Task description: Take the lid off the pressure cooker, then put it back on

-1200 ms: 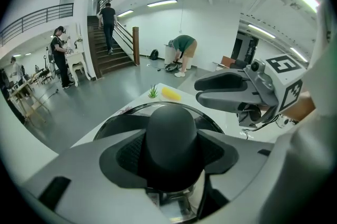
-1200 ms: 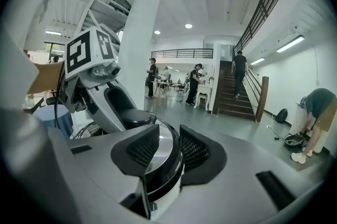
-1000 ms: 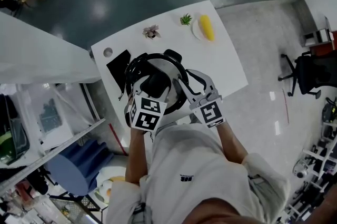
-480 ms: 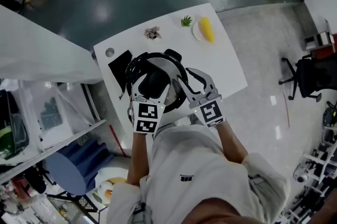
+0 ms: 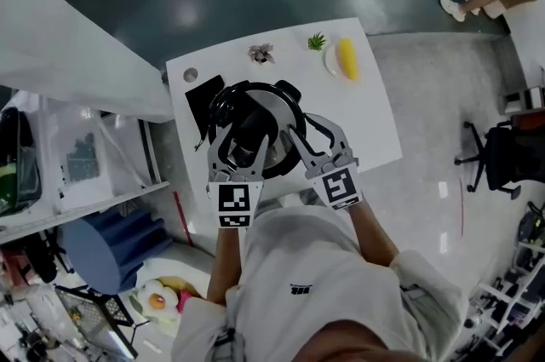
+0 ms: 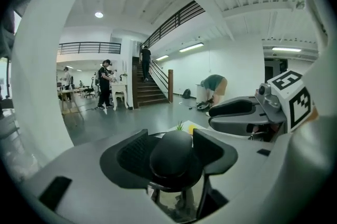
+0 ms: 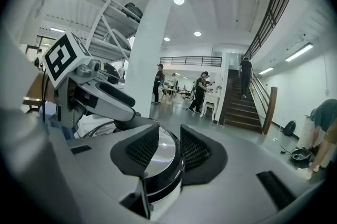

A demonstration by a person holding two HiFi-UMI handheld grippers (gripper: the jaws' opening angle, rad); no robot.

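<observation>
On the white bench (image 5: 368, 126), left half, sits the cooker (image 5: 274, 103) w/ its lid (image 7: 161, 154) on. L claw (image 6: 176, 150) is clenched on the black knob (image 6: 175, 162) atop the lid; its pads (image 6: 135, 151) press the knob from both sides. R claw (image 7: 169, 150) straddles the rim (image 7: 167, 175) on my right side of the cooker: one pad over the shiny lid top, the other outside the black band, nipped onto it. Both claws reach in from my side, and each shows in the other's cam.

Far side of bench: plate (image 5: 329, 62) w/ a yellow item (image 5: 347, 58), small green plant (image 5: 317, 40) just beside it, pinkish flower thing (image 5: 261, 54) further left. Black mat (image 5: 197, 103) lies just beside the cooker on its left, and a small round disc (image 5: 190, 75) is near that corner.

Bkgd: big open hall, stairs (image 6: 148, 90), some people (image 7: 201, 92) standing at a table, one person (image 6: 215, 85) bent over by the wall.
</observation>
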